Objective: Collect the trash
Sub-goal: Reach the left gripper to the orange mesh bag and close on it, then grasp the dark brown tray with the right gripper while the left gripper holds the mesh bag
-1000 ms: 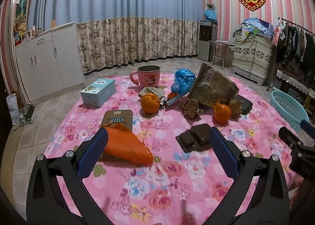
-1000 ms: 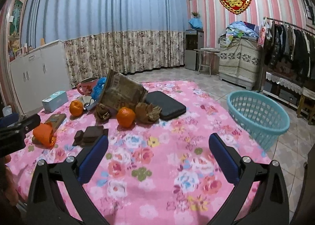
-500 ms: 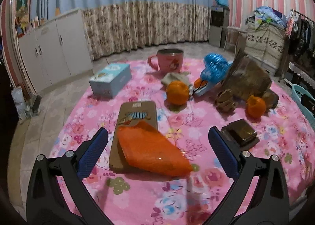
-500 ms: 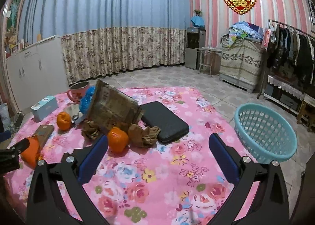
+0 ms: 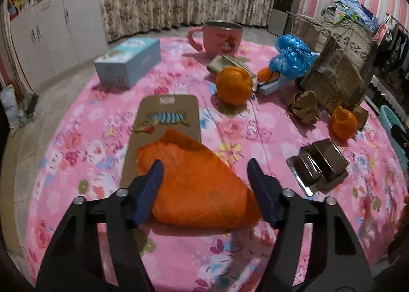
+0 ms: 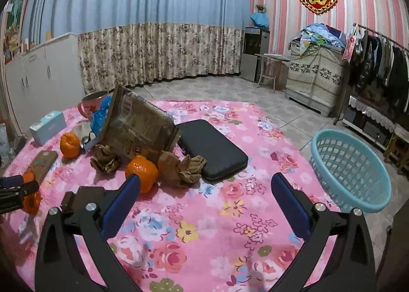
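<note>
An orange plastic bag (image 5: pixel 196 182) lies crumpled on the pink flowered tablecloth (image 5: pixel 179 253), its far end on a brown card (image 5: pixel 167 113). My left gripper (image 5: pixel 204 166) straddles the bag. Its jaws are closing with the bag between them, the blue pads close along its sides without squeezing it. In the right wrist view the same bag (image 6: pixel 30 201) shows at the far left. My right gripper (image 6: pixel 205 182) hovers open above bare cloth, holding nothing. Crumpled brown paper (image 6: pixel 184 166) and a second wad (image 6: pixel 104 159) lie by an orange (image 6: pixel 141 173).
A teal basket (image 6: pixel 352 172) stands on the floor off the table's right side. Torn cardboard (image 5: pixel 337 77), a blue plastic bag (image 5: pixel 294 58), two oranges, a brown wrapper tray (image 5: pixel 322 164), a pink mug (image 5: pixel 222 36), a tissue box (image 5: pixel 127 62) and a black cushion (image 6: pixel 212 149) crowd the table.
My left gripper came forward and down over the orange bag, and its jaws narrowed around it. The right gripper drifted a little across the table and stayed open.
</note>
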`<state>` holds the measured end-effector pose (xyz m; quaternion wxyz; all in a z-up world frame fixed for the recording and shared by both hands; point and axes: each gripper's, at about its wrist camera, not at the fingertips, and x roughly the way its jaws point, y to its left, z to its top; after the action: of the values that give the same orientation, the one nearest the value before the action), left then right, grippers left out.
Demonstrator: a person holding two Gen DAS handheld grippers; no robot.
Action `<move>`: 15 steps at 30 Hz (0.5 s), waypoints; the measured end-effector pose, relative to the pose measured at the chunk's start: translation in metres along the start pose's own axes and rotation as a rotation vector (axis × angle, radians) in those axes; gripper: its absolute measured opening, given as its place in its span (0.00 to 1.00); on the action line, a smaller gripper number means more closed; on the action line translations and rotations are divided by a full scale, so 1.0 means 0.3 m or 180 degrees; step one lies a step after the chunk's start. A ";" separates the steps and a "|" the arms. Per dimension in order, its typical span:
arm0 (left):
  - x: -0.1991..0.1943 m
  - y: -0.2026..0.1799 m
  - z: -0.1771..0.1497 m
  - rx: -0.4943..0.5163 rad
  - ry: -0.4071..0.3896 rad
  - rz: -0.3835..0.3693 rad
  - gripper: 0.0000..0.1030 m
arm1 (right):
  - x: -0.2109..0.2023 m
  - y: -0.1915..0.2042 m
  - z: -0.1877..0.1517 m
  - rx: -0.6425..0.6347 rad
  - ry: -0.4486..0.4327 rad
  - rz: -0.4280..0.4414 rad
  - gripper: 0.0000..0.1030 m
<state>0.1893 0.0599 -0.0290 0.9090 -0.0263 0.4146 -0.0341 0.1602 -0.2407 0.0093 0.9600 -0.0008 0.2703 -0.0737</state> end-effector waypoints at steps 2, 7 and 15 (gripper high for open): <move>-0.003 0.000 0.002 0.0000 -0.0017 -0.0034 0.46 | -0.001 0.002 0.000 0.0003 -0.0022 -0.0003 0.97; -0.003 -0.013 0.006 0.0034 0.0036 -0.0180 0.19 | 0.009 0.014 -0.006 -0.0050 0.0061 -0.0013 0.97; -0.030 -0.020 0.030 0.0113 -0.0011 -0.0217 0.02 | 0.046 0.020 -0.018 0.0163 0.0411 0.0183 0.97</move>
<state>0.1900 0.0547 -0.0161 0.9083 -0.0243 0.4112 -0.0724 0.1699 -0.2364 -0.0027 0.9419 0.0362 0.3296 -0.0529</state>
